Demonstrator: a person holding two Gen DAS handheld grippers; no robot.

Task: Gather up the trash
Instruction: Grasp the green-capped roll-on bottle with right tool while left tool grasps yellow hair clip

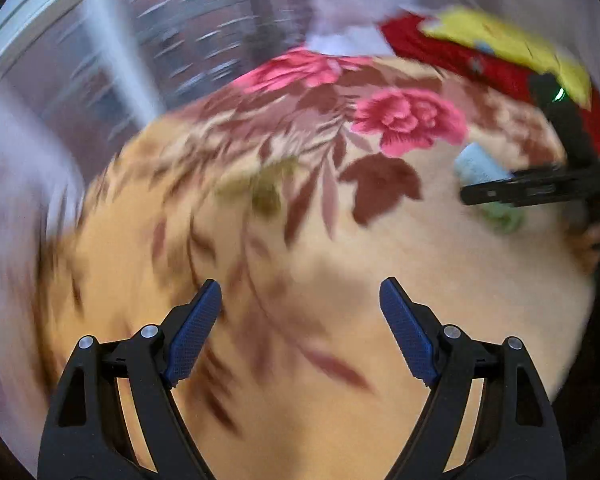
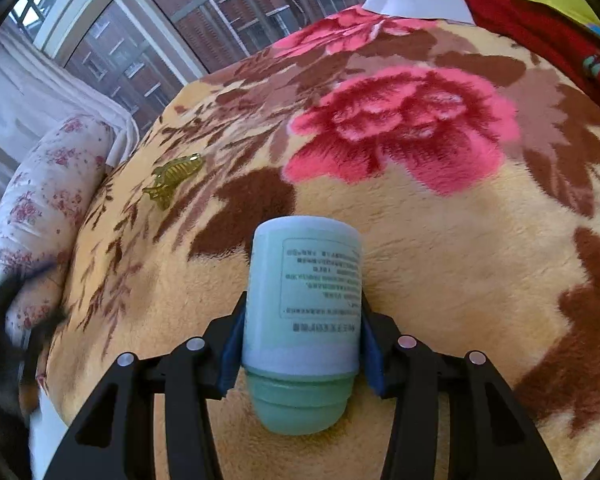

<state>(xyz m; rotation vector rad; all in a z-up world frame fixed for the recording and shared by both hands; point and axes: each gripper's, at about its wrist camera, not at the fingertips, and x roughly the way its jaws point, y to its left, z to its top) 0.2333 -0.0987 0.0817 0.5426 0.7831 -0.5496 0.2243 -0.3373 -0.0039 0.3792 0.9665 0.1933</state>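
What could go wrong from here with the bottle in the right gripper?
The right gripper clamps the smooth round bottle only near its cap end, so it may pivot or slip out. The left gripper is open and its view is blurred, so the hair clip could be missed.

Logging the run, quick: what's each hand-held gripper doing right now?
Left hand-held gripper: open, holding nothing.
Right hand-held gripper: shut on the pale green bottle.

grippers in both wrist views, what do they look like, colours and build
Both match: the left gripper and right gripper have matte black plastic linkage arms with triangular cut-outs, round silver pivot pins, and textured blue pads on the fingers. No cables or printed markings show; no sleeve is visible.
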